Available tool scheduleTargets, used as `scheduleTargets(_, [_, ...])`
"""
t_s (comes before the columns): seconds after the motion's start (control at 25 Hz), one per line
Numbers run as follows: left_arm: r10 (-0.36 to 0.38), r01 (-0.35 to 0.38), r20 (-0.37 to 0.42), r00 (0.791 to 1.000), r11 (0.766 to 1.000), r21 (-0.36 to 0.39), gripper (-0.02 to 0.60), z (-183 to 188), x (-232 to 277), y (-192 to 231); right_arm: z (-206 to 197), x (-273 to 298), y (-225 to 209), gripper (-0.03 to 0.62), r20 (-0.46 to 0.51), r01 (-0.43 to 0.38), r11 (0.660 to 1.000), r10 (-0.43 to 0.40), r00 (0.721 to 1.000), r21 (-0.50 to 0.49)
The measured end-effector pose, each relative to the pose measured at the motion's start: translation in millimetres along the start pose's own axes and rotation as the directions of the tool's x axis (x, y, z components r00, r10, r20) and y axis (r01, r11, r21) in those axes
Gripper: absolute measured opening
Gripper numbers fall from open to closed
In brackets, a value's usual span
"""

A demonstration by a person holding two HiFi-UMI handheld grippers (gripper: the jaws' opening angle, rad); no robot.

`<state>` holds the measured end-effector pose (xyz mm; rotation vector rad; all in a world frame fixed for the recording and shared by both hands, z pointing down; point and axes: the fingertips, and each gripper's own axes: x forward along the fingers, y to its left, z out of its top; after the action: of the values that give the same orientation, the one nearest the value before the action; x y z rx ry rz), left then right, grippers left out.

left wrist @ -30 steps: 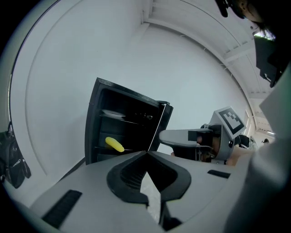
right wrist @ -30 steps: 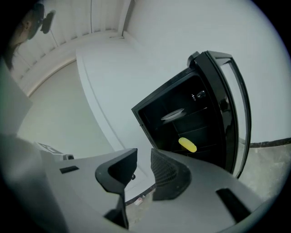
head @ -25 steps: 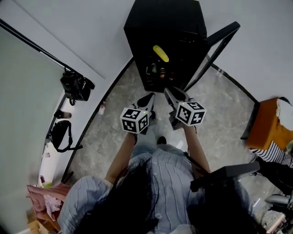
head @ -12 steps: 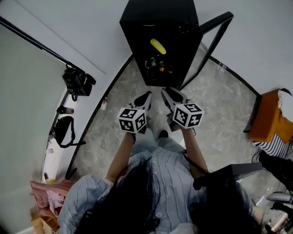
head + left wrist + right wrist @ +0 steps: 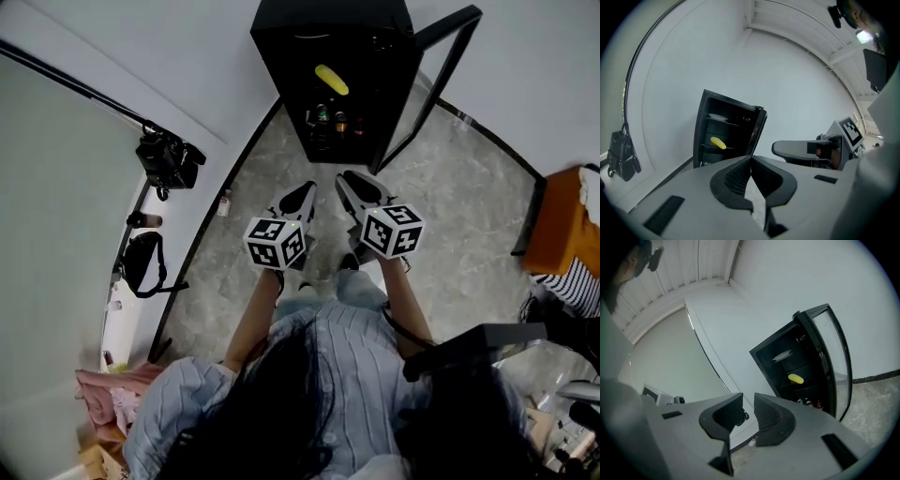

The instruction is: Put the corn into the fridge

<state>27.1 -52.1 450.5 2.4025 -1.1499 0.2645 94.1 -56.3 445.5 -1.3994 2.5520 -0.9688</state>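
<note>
The corn (image 5: 331, 80) is already inside the fridge (image 5: 328, 23), lying on a shelf (image 5: 352, 92) above the row of bottles (image 5: 328, 120). It is well apart from both claws, on the far side of a stretch of bare floor (image 5: 281, 159). It lies straight ahead, about on the line between the two claws. Its long axis runs mostly across the shelf, left to right, with the left end turned a little toward the back. The left claw (image 5: 305, 194) is pinched together at the tips and empty. The right claw (image 5: 352, 185) has just been closing and now shows a narrow gap with nothing in it. The door (image 5: 441, 84) stands swung out at the fridge's right, so I'd judge the right claw the better placed to push it closed, if that comes next.
</note>
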Motion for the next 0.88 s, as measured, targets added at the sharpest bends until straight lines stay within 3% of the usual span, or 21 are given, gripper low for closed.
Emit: scheduleTargets(0.88, [-0.119, 0.118, 0.043, 0.992, 0.992, 0.041, 0.009, -34, -150, 18, -92, -25, 146, 0.055, 0.041, 0.024, 1.0, -0.023, 0.999, -0.015])
